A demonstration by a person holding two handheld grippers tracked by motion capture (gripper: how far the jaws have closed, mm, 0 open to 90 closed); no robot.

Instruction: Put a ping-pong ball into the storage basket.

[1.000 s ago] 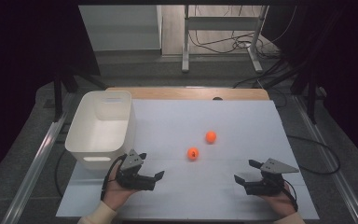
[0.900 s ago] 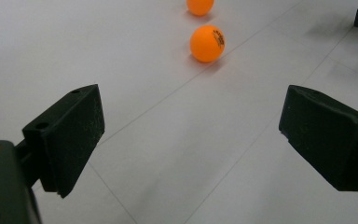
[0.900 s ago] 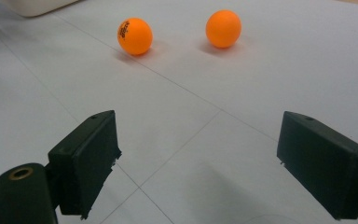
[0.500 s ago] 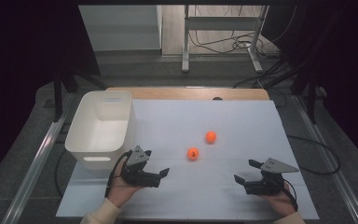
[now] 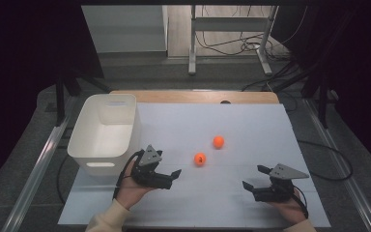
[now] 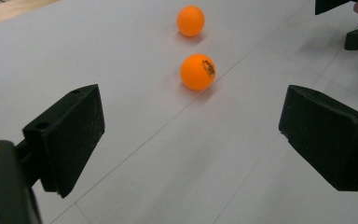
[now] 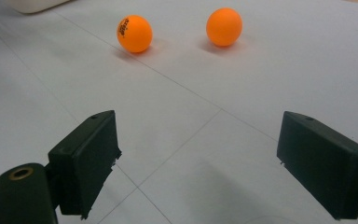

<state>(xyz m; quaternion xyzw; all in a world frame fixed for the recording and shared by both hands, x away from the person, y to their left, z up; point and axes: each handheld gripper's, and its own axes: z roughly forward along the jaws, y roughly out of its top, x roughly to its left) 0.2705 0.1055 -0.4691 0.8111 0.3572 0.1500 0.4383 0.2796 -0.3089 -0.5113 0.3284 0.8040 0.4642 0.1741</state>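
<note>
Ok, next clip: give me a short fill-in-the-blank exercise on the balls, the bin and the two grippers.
1. The number of orange balls on the white sheet is ____.
2. The white bin holds ____ balls.
3. The jaws of both the left gripper and the right gripper stand ____.
4. The ball with printed lettering lies nearer the ____ gripper than the plain ball does.

Missing words: two; no; open; left

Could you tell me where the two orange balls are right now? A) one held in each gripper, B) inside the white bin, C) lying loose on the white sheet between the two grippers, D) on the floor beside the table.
C: both balls, the near one and the far one, rest on the sheet, apart from the open left gripper and right gripper; the bin holds neither.
</note>
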